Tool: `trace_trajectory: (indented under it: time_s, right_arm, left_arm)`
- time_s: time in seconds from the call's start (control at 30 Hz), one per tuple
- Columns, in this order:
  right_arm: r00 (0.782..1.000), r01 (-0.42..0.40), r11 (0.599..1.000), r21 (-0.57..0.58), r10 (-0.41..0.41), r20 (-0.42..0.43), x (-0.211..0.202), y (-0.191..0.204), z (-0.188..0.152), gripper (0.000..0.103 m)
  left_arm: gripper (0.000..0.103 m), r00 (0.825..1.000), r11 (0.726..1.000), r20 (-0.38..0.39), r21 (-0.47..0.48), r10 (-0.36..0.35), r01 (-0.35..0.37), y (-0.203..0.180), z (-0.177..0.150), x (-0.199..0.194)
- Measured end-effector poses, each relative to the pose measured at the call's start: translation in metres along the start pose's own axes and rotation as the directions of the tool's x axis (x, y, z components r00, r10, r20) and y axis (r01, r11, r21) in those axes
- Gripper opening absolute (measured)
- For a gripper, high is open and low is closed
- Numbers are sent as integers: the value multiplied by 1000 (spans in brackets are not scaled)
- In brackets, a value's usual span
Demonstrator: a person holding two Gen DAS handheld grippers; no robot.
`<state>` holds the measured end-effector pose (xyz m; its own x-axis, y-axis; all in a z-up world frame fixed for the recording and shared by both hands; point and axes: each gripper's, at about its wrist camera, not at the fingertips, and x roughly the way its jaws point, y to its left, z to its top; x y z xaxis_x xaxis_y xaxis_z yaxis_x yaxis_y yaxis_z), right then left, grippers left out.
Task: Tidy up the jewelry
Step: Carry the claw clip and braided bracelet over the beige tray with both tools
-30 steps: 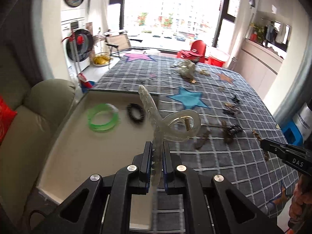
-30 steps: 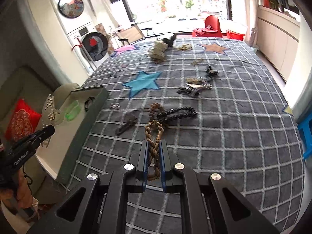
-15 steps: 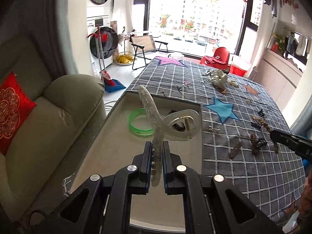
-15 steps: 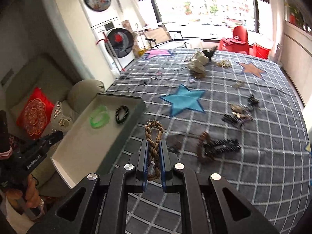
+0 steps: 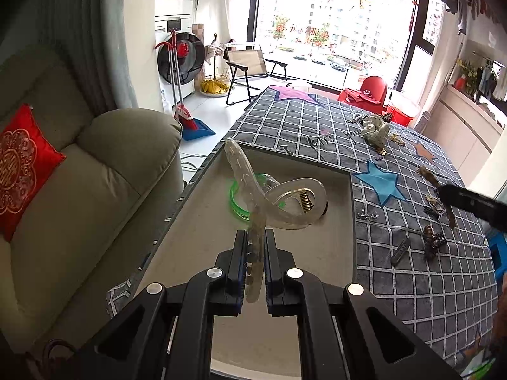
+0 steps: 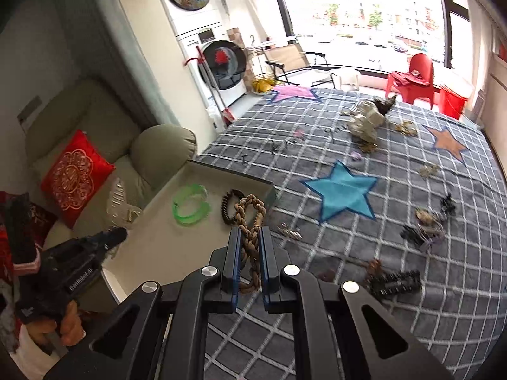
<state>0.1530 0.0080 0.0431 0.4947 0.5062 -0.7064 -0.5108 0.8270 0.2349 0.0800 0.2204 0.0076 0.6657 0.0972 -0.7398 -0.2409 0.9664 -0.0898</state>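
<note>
My left gripper point(image 5: 255, 237) is shut on a clear plastic hair clip point(image 5: 285, 202) and holds it above the beige tray point(image 5: 196, 272). A green bangle point(image 5: 236, 201) lies in the tray, partly behind the clip. My right gripper point(image 6: 248, 236) is shut on a brown braided bracelet point(image 6: 250, 221), held above the tray's right edge. In the right wrist view the green bangle point(image 6: 190, 205) and a black bead bracelet point(image 6: 229, 205) lie in the tray point(image 6: 152, 247). The left gripper point(image 6: 95, 247) with the clear clip point(image 6: 118, 202) shows at the left.
A grey checked cloth point(image 6: 396, 237) with stars covers the table, scattered with hair clips and jewelry point(image 6: 424, 224). A black comb clip point(image 6: 396, 281) lies near the front. A grey armchair point(image 5: 79, 190) with a red cushion point(image 5: 22, 164) stands left of the tray.
Both grippers have moved left toward the tray with their items. The left one now holds the clip over the tray; the right one has brought the braided bracelet to the tray's edge.
</note>
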Motion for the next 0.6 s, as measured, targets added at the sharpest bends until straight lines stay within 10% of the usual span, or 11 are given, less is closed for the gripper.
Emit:
trace_trajectory:
  time_s: [0.6]
  right_arm:
    - [986,-117,992,-54,109,-127,77,38,51,12]
  left_arm:
    - [11,994,998,-106,-42,40,-45,22,7,50]
